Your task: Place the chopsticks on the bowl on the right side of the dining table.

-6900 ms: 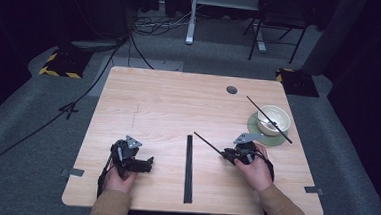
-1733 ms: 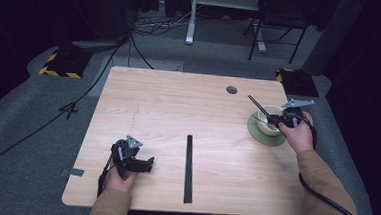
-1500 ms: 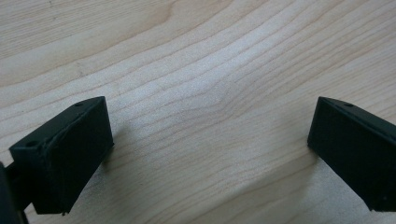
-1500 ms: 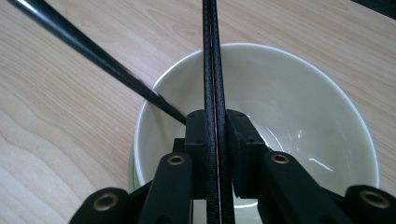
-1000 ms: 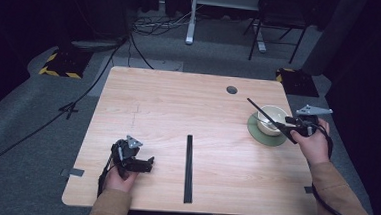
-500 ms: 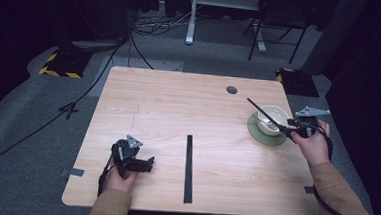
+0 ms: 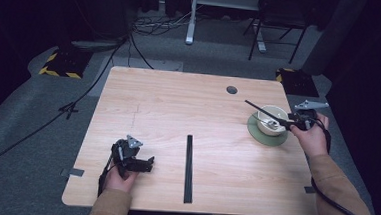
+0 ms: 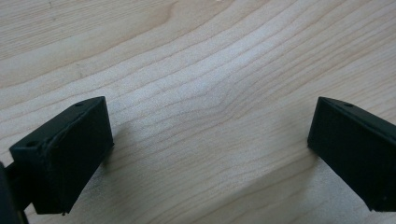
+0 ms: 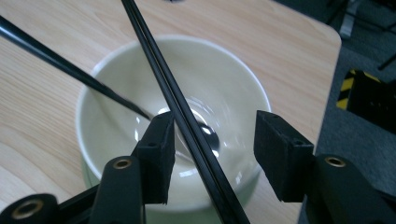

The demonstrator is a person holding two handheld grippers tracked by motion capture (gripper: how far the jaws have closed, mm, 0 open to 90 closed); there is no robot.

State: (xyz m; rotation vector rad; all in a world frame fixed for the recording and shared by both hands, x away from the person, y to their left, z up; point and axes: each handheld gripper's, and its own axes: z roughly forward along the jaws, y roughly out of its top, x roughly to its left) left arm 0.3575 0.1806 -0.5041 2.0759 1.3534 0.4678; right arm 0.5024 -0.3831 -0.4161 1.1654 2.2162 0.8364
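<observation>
A white bowl [image 7: 277, 113] stands on a green saucer [image 7: 257, 134] at the table's right side. My right gripper [image 7: 287, 125] sits at the bowl's right rim, pointing left across it. A pair of black chopsticks [image 7: 256, 108] lies slanted over the bowl. In the right gripper view the chopsticks [image 9: 183, 116] run between the jaws of my right gripper [image 9: 212, 121], close beside the left one. The jaws stand open, well wider than the chopsticks. A dark spoon [image 9: 208, 135] rests inside the bowl [image 9: 224, 74]. My left gripper [image 7: 149, 163] rests open on bare wood [image 8: 210, 107] at the front left.
A long black strip [image 7: 188, 167] lies lengthwise at the table's front centre. A round dark cable hole [image 7: 232, 90] sits near the far edge. Cables, a desk frame and a yellow-black striped block [image 7: 60, 72] are on the floor beyond.
Since the oldest frame my right hand has gone from the table's front middle to the bowl's right side. Over the last second nothing visibly moves.
</observation>
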